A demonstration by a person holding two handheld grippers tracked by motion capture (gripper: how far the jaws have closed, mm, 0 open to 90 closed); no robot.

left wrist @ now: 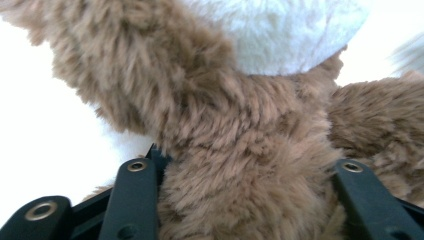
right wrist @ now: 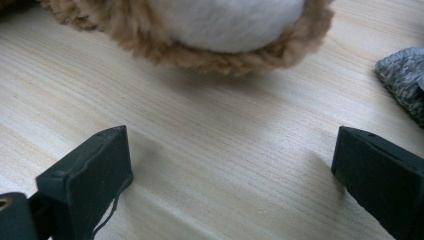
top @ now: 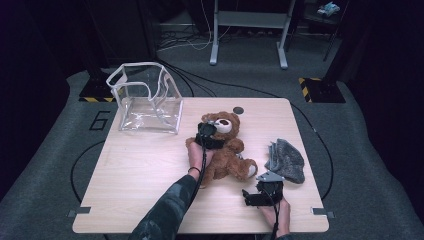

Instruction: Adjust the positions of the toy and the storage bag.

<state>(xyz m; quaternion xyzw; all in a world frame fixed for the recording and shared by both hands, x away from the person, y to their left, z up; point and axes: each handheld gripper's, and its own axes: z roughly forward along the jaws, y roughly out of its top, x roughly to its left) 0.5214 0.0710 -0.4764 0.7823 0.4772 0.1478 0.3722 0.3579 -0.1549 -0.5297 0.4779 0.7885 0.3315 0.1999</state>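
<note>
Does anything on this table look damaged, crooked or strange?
Yes. The clear plastic bag at the table's far left corner is crumpled: its white-trimmed rim sags inward unevenly. The teddy bear lies sprawled on its back. Nothing looks spilled or broken.

A light wooden table (top: 130,175) carries a clear plastic bag (top: 149,100) at its far left corner. A brown teddy bear (top: 227,150) lies near the tabletop's middle, and a grey knitted hat (top: 287,160) rests by the right edge.

A "6" on the floor (top: 98,121)
</note>
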